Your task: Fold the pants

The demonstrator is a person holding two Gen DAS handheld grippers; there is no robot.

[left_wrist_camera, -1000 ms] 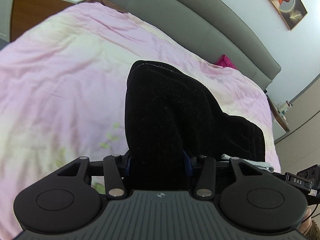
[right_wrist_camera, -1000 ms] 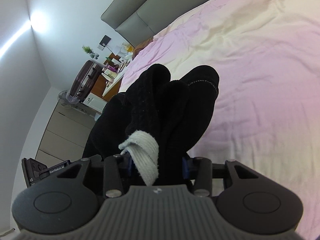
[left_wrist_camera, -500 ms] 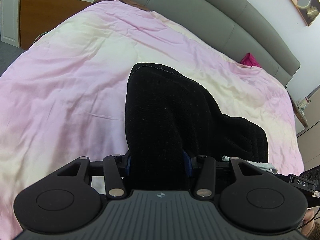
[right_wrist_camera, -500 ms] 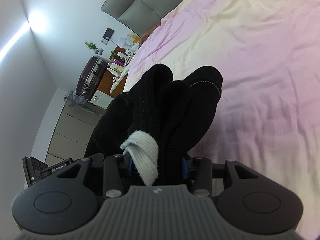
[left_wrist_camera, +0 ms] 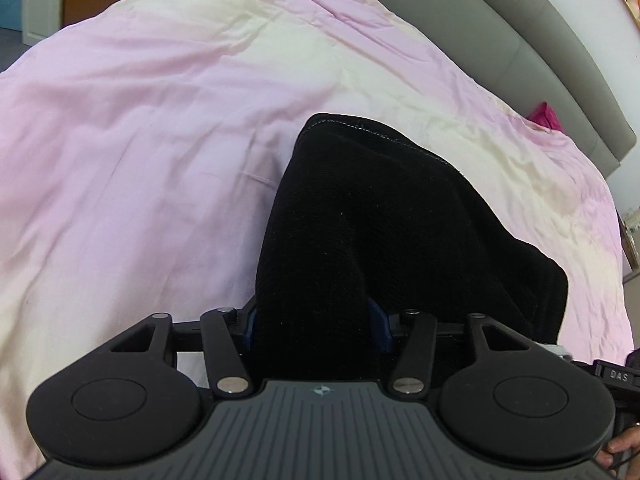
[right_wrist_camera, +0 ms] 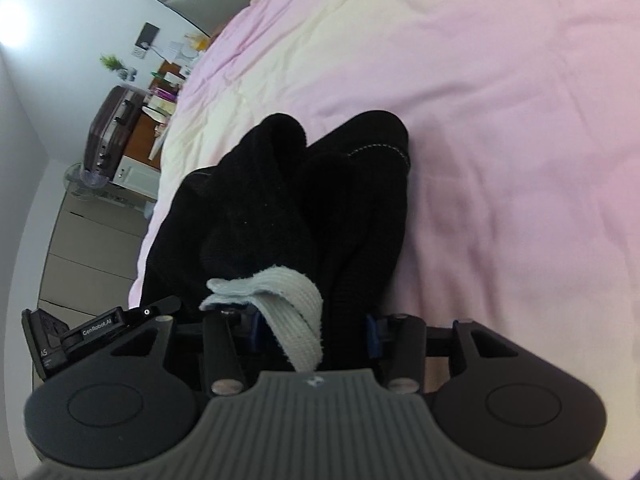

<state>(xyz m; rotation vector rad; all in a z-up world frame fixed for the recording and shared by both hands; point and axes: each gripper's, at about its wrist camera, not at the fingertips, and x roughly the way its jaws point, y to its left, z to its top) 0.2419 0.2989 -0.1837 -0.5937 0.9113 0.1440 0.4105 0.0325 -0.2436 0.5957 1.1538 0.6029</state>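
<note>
The black pants (left_wrist_camera: 360, 232) hang bunched between both grippers above a pink and cream bedspread (left_wrist_camera: 140, 120). My left gripper (left_wrist_camera: 316, 320) is shut on one part of the black fabric, which hides its fingertips. My right gripper (right_wrist_camera: 312, 328) is shut on another bunch of the pants (right_wrist_camera: 312, 200), with a white drawstring (right_wrist_camera: 292, 304) draped over the jaws. The other gripper's body (right_wrist_camera: 80, 332) shows at the lower left of the right wrist view.
A grey padded headboard (left_wrist_camera: 520, 40) runs along the far side of the bed, with a magenta item (left_wrist_camera: 546, 116) by it. A wooden side table with small items (right_wrist_camera: 160, 92), a dark suitcase (right_wrist_camera: 112, 132) and drawers (right_wrist_camera: 88, 248) stand beside the bed.
Both grippers have moved lower and closer to the bedspread with the pants still held. The bed fills more of each view.
</note>
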